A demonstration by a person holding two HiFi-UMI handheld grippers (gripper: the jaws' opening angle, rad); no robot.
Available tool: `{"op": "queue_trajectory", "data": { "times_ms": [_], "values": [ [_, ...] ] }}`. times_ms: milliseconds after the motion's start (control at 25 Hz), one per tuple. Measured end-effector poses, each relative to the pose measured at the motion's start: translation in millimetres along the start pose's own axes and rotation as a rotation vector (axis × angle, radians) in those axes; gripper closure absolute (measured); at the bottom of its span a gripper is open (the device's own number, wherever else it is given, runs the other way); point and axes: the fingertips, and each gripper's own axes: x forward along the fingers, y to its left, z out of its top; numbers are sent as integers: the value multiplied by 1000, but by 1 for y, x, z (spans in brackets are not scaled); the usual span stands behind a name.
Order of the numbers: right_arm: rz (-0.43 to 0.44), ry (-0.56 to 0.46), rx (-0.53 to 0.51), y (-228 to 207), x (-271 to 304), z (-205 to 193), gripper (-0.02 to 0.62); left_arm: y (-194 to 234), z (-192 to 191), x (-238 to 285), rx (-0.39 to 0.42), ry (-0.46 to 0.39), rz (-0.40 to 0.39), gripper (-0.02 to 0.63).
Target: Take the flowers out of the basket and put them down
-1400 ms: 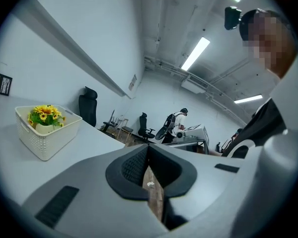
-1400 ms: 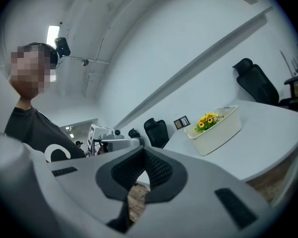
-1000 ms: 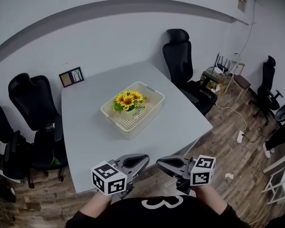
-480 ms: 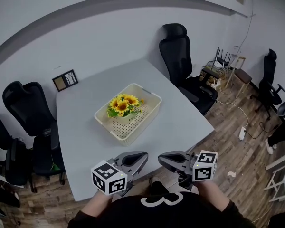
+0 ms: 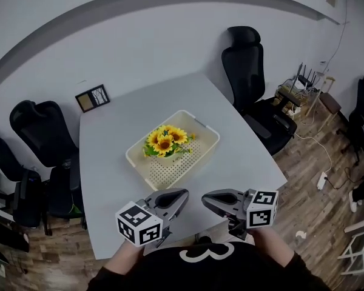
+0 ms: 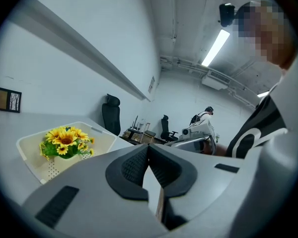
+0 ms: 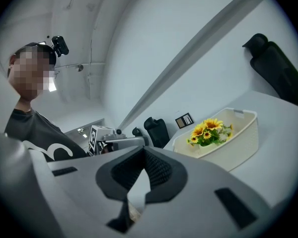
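The flowers (image 5: 165, 143) still stood in the cream basket (image 5: 197, 161) mid-table (image 5: 109, 138), nearer to me than a second before. My left gripper (image 5: 182, 197) and right gripper (image 5: 206, 199) now hovered over the table's near edge, both pinched together, empty.

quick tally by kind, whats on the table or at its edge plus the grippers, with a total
basket: 1
bunch of sunflowers, in the basket: 1
picture frame, at the table's far edge: 1
hand-held gripper: 2 (left hand-held gripper, right hand-held gripper, both shut and empty)
total: 5
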Motion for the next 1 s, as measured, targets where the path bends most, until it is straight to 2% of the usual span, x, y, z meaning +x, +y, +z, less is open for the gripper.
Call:
{"op": "queue_trajectory", "data": {
  "times_ms": [400,560,760,840,1000],
  "values": [
    [57,41,37,-44,15,12,588,58,18,21,19,31,115,594],
    [69,44,49,-60,18,18,588,89,20,33,56,85,170,594],
    [74,40,71,-80,17,23,588,123,33,48,76,111,209,594],
    [75,39,79,-88,18,27,588,135,32,57,103,164,213,594],
    [75,39,98,-99,20,28,588,152,8,72,208,362,181,592]
  ]
}}
